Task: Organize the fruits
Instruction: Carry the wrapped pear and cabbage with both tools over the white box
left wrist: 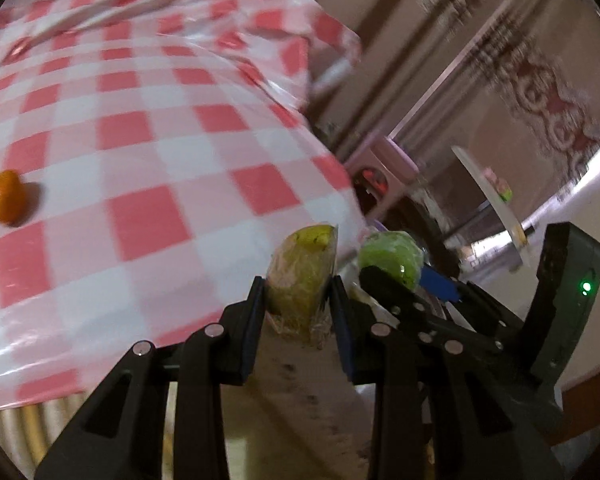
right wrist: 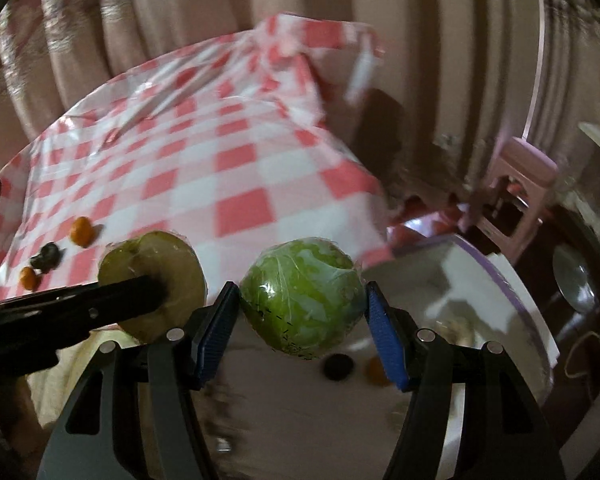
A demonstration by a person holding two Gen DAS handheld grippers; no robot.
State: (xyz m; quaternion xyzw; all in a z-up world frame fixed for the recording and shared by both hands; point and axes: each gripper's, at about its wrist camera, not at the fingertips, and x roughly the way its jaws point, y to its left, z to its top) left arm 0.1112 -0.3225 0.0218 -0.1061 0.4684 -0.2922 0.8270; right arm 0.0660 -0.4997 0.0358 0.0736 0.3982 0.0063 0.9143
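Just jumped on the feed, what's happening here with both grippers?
Each handheld gripper is carrying a plastic-wrapped fruit off the checkered table. The left gripper is shut on a yellow-green halved fruit; the right gripper is shut on a round green fruit. Both hang beside a shiny bowl. Two small orange fruits and a dark one remain on the cloth.

Left gripper (left wrist: 300,284) clamped on yellow-green wrapped fruit half (left wrist: 300,276), held off edge of checkered tablecloth (left wrist: 140,128). Just right of it, right gripper (left wrist: 412,280) grips round green wrapped fruit (left wrist: 392,254). Small orange fruit (left wrist: 6,202) lies on cloth, well left of tool. Background blurred.
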